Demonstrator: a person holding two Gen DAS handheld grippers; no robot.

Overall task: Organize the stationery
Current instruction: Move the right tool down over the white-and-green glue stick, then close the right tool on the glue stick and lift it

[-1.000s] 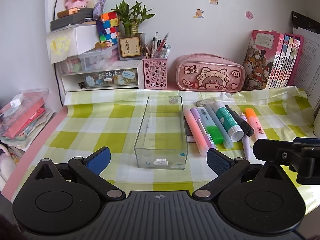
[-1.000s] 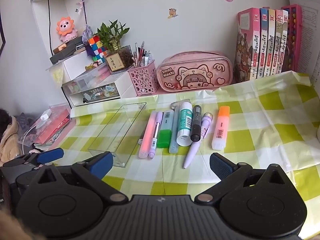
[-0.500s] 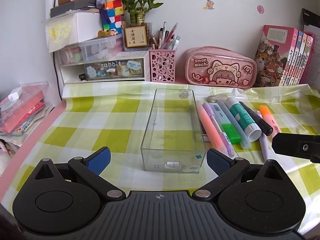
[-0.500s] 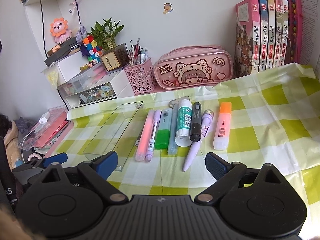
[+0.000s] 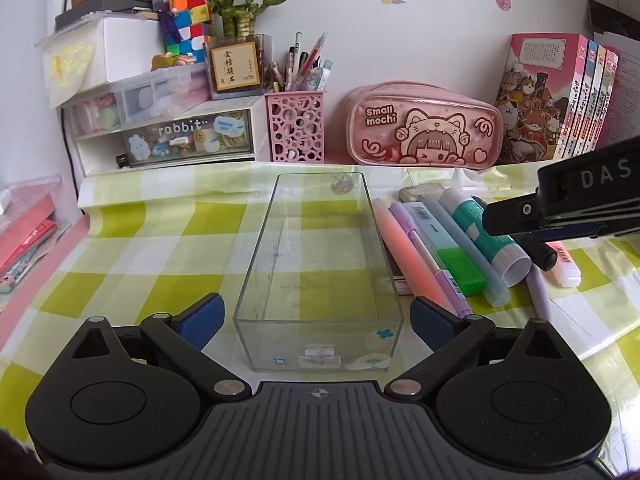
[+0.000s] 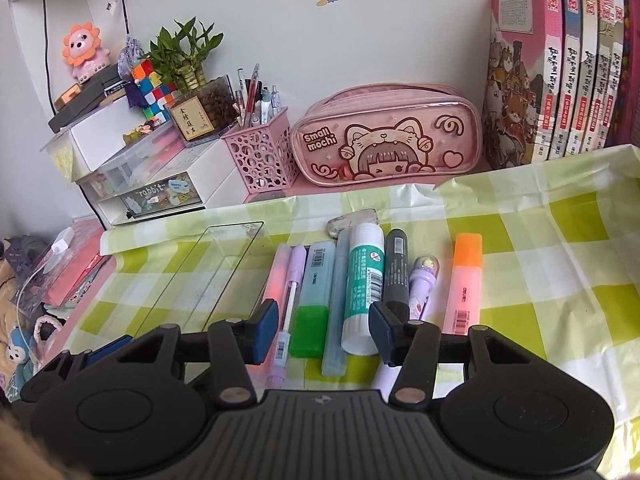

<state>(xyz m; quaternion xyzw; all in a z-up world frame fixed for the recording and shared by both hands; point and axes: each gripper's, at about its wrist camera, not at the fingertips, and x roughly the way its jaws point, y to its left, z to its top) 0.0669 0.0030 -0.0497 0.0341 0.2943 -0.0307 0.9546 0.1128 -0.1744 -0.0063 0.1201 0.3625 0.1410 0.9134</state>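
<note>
Both claws have advanced and are narrowing: left claw (image 5: 316,318) straddles the empty clear plastic box (image 5: 320,264), likely to steady it; right claw (image 6: 323,330) closes over 4 pens beside it, pads not yet touching.

Both wrist views look down–forward, close over the desk – sharing clear box (image 5: 316,280) and pens.

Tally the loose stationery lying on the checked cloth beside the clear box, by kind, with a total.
Highlighters: 3 (pink, green-capped, orange-capped)
Pens and markers: 4 (lilac pen, grey-blue pen, black marker, purple pen)
Glue stick: 1
Eraser: 1
Total: 9
</note>
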